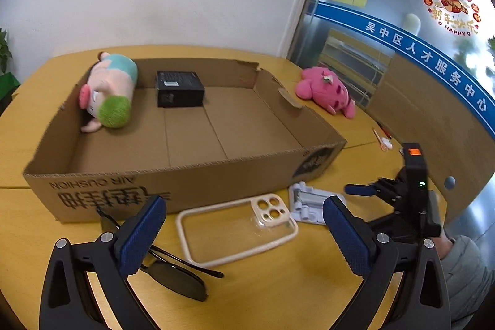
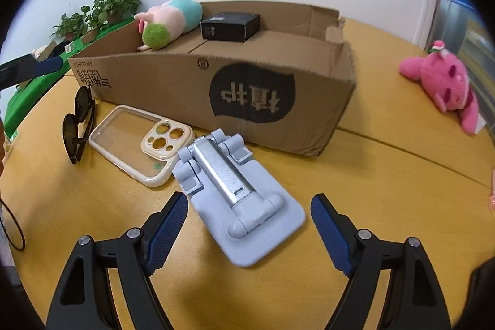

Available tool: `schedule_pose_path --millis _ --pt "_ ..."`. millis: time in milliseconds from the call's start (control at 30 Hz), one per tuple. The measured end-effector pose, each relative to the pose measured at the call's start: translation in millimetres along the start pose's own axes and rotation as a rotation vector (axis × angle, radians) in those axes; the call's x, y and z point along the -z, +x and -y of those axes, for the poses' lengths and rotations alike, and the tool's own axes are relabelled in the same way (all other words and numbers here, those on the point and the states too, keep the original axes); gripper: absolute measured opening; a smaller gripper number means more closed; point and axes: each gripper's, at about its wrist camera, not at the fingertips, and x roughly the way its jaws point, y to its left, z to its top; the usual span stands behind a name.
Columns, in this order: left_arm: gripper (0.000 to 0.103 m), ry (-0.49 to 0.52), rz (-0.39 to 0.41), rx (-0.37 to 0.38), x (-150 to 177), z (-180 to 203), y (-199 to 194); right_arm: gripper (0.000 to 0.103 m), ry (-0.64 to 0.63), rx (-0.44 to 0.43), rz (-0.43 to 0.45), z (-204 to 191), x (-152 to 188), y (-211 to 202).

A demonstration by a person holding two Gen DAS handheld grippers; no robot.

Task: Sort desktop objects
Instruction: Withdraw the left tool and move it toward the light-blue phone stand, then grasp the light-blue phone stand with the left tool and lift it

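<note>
1. Our right gripper [image 2: 249, 225] is spread wide and holds nothing. It hangs just above the near end of the light blue phone stand [image 2: 235, 194], which lies flat on the desk [image 2: 386, 206], just in front of the cardboard box [image 2: 247, 92].
2. We think the stand is hard and stiff, and a bit heavy because of its metal bar. It looks smooth, so it could slip. We would pinch it across its flat plate, side to side.
3. Our left gripper [image 1: 244, 225] is spread wide too and is empty. It hangs over the clear phone case [image 1: 235, 228], with the black sunglasses [image 1: 173, 274] under its left finger.
4. The phone case nearly touches the stand, so a finger could bump it.
5. In the box lie a pig plush toy [image 1: 108, 95] and a small black box [image 1: 179, 88]. There is a lot of room left.
6. A pink plush toy [image 2: 442, 82] lies on the desk, well away on the right.
</note>
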Motion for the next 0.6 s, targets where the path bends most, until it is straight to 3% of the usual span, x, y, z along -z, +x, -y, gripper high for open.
schedule_pose_path --millis 133,267,367,500,567,600 --pt "0.102 -0.013 -0.020 0.020 6.6 3.6 4.8 0.088 -0.042 0.014 -0.033 -19.7 11.8 6.9" --pt "0.102 -0.021 -0.041 0.043 12.1 5.6 9.2 0.088 -0.078 -0.102 -0.037 -40.2 25.4 -6.2" --pt "0.102 -0.036 -0.064 0.068 14.9 6.0 15.2 0.088 -0.063 -0.028 -0.019 -41.0 26.1 -5.9" --pt "0.102 -0.040 -0.098 0.093 16.8 11.7 24.6 0.088 -0.026 -0.016 -0.026 -44.8 20.1 7.8" --pt "0.102 -0.041 -0.108 0.111 17.2 14.3 28.6 0.084 -0.056 0.009 -0.023 -54.7 18.0 11.5" --pt "0.102 -0.046 -0.116 0.121 17.6 15.5 31.0 0.077 -0.044 0.007 -0.017 -53.2 18.1 11.3"
